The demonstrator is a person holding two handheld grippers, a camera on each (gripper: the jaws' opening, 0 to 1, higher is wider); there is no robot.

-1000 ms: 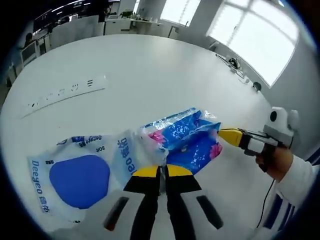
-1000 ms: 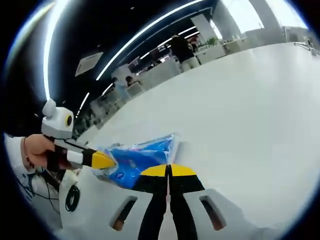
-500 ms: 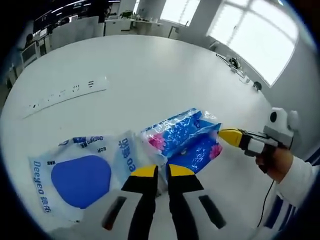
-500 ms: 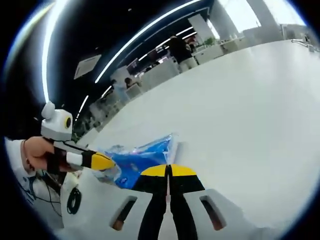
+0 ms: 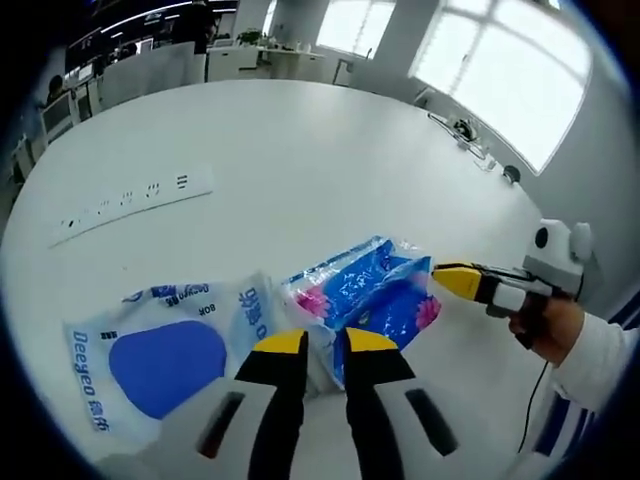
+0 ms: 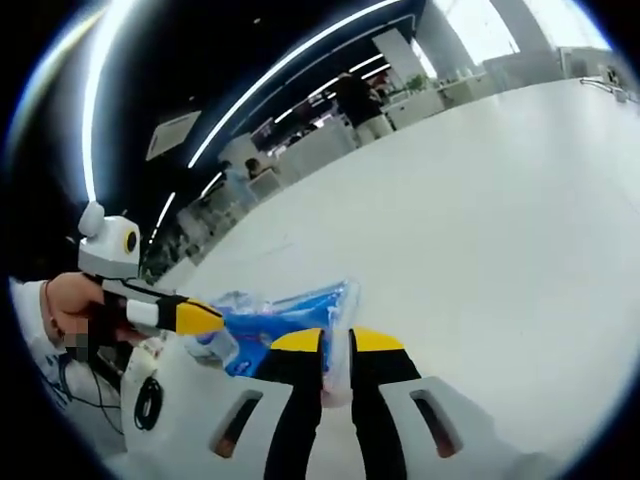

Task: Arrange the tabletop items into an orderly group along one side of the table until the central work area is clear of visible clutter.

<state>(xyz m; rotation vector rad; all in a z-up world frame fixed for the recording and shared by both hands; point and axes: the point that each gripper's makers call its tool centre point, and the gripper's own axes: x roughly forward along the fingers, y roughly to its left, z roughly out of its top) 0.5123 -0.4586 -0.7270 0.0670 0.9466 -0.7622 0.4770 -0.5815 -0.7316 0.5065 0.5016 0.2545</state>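
Note:
A blue packet with pink print (image 5: 365,295) lies on the white table (image 5: 300,140). To its left lies a white pack with a large blue oval (image 5: 165,355). My left gripper (image 5: 325,342) stands open at the seam where the two packs meet, a white plastic edge between its jaws. My right gripper (image 5: 462,281) reaches in from the right, its yellow tip at the blue packet's far corner. In the right gripper view the right gripper (image 6: 337,340) is open over the blue packet's (image 6: 285,312) clear end flap, and the left gripper (image 6: 198,318) comes in from the left.
A long white power strip (image 5: 130,197) lies farther out on the left. Small items and cables (image 5: 468,130) sit at the table's far right edge. A black cable (image 6: 148,395) hangs below the near edge. People and desks stand in the background (image 6: 360,95).
Both grippers were shut on the blue packet a second ago. The left jaws parted first, then the right jaws. The packet has settled slightly lower on the table.

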